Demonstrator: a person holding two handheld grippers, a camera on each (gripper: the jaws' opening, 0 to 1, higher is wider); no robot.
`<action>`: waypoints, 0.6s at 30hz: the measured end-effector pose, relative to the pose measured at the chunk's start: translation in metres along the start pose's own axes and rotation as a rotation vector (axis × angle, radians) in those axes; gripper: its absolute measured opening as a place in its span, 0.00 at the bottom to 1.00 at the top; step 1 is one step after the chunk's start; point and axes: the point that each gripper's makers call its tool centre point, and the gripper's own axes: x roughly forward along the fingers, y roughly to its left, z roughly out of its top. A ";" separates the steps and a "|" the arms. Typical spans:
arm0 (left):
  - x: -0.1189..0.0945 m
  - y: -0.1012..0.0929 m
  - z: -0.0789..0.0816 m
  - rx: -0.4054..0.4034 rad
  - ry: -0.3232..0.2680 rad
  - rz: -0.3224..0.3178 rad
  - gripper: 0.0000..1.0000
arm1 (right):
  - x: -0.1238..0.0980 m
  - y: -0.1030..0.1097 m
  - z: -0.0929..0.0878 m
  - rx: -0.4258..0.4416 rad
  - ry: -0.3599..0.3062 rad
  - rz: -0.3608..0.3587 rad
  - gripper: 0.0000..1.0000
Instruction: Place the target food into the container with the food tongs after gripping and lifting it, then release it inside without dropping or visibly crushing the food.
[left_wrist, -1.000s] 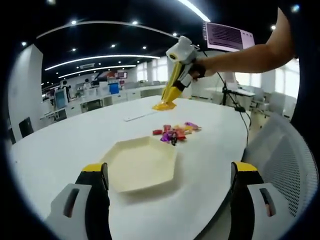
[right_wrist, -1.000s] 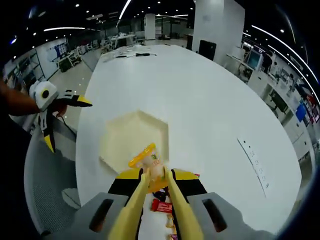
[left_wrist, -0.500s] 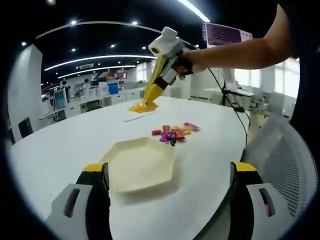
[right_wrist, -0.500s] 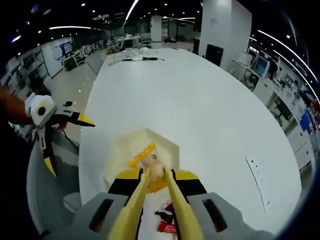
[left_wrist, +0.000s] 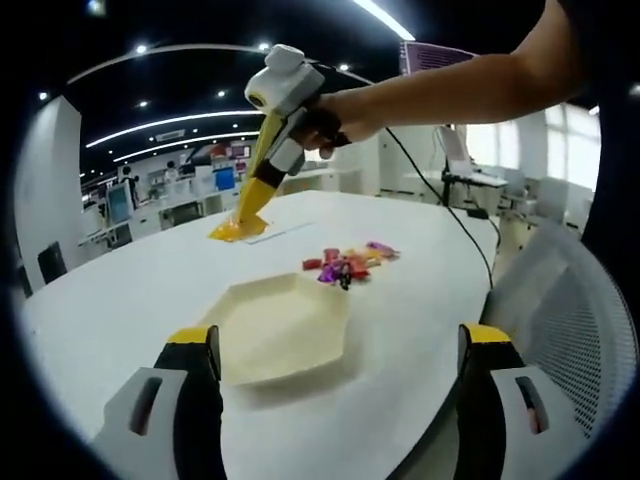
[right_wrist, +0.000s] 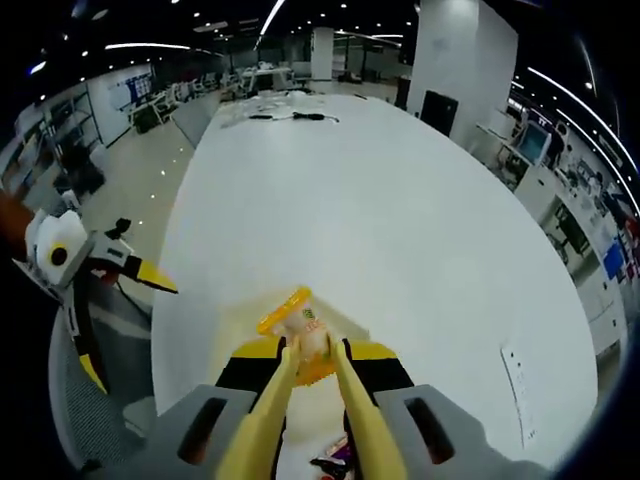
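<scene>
A cream hexagonal tray (left_wrist: 285, 325) lies on the white table (left_wrist: 120, 290), just ahead of my left gripper (left_wrist: 338, 335), which stands open with nothing between its jaws. A pile of wrapped candies (left_wrist: 345, 265) sits beyond the tray. My right gripper (left_wrist: 275, 165), held high in a hand, is shut on yellow food tongs (left_wrist: 255, 195) that pinch a yellow snack packet (left_wrist: 238, 228) above the table, past the tray's far left side. In the right gripper view the tongs (right_wrist: 345, 410) rise between my right gripper's (right_wrist: 315, 355) jaws, with the packet (right_wrist: 297, 318) at their tips.
A white strip (left_wrist: 285, 231) lies on the table behind the candies, also as the strip (right_wrist: 520, 375). A mesh chair (left_wrist: 570, 330) stands at the table's near right edge. The left gripper (right_wrist: 75, 285) hovers off the table's edge. A cable (left_wrist: 440, 190) trails toward a monitor (left_wrist: 440, 55).
My right gripper has carried the tongs and packet leftward and higher in the left gripper view, past the tray. In the right gripper view the tray has slipped out of sight beneath the gripper.
</scene>
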 end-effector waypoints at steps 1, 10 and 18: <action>0.000 -0.001 0.000 0.003 0.002 -0.002 0.94 | 0.000 0.001 0.000 -0.003 -0.001 0.000 0.21; 0.003 -0.009 -0.004 0.055 0.030 -0.025 0.92 | 0.001 0.008 0.003 -0.050 -0.054 0.035 0.26; 0.002 0.001 -0.003 0.039 0.028 0.014 0.95 | -0.011 0.005 -0.003 -0.035 -0.064 0.024 0.26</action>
